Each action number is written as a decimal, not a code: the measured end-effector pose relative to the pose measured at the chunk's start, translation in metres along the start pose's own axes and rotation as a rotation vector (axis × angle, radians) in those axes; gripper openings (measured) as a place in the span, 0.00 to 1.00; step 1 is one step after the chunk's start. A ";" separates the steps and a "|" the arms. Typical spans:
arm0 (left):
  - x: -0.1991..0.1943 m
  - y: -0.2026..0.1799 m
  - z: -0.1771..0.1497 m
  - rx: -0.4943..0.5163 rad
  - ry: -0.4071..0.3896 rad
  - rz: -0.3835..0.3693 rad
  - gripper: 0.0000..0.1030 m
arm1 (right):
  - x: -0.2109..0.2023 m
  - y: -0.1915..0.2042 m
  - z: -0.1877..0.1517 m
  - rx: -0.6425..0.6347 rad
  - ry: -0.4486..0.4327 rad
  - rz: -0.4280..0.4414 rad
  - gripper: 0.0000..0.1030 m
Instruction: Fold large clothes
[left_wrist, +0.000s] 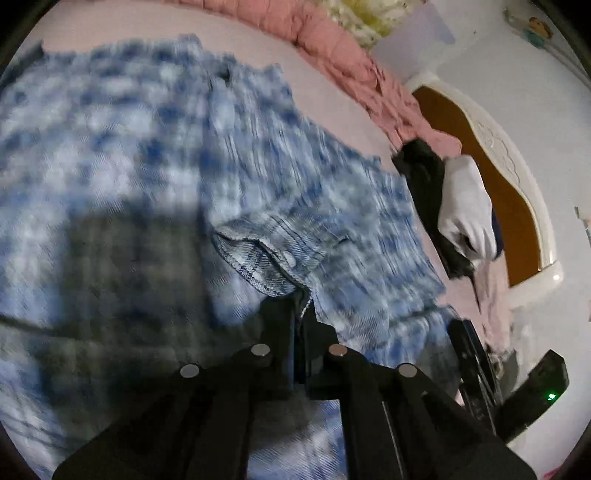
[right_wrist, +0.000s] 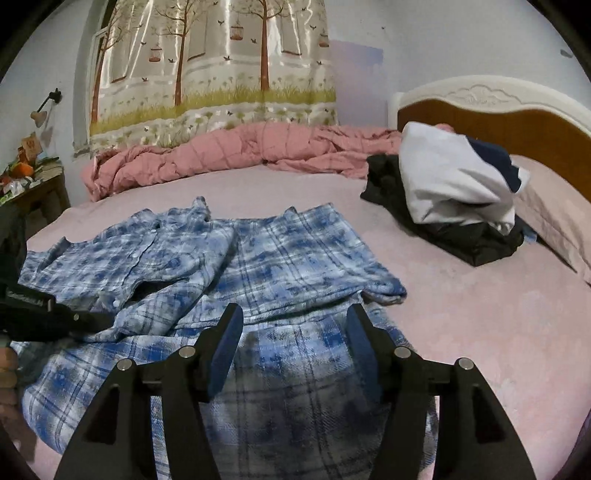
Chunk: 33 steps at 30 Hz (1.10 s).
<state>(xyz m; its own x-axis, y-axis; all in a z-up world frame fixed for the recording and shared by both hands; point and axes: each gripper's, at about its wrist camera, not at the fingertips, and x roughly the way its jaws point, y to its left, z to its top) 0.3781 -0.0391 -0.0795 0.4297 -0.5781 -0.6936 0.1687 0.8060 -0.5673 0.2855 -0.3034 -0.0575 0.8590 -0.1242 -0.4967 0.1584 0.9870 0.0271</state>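
Currently: blue plaid shirt (right_wrist: 258, 266), soft woven cotton, rumpled on pink bed (right_wrist: 480, 332).
Left gripper (left_wrist: 300, 317) pinches its cuff (left_wrist: 258, 258); right gripper (right_wrist: 293, 325) hovers, jaws wide.

A blue-and-white plaid is shown on the shirt (right_wrist: 258, 258), with pale buttons. The bed sheet (right_wrist: 480, 332) is coloured a soft pink, and the quilt (right_wrist: 221, 155) a deeper salmon pink, crossed by a faint grid. The curtain (right_wrist: 214, 62) is printed with brown trees, birdcages and green grass on cream. The clothes pile (right_wrist: 443, 192) is made up of white, navy and black. The headboard (right_wrist: 517, 114) is finished in brown with a cream frame.
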 end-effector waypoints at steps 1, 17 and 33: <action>-0.008 -0.003 0.002 0.034 -0.046 0.060 0.02 | 0.002 0.000 -0.002 0.001 0.008 0.001 0.59; -0.091 0.050 0.107 0.275 -0.291 0.712 0.02 | 0.045 0.005 -0.012 -0.020 0.230 -0.055 0.59; -0.108 0.110 0.103 0.298 -0.285 0.860 0.43 | 0.048 0.003 -0.012 -0.012 0.241 -0.033 0.63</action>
<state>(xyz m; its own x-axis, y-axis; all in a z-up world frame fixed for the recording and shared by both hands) 0.4415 0.1246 -0.0214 0.7054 0.2489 -0.6637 -0.1039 0.9625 0.2505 0.3217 -0.3056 -0.0917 0.7122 -0.1298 -0.6899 0.1770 0.9842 -0.0023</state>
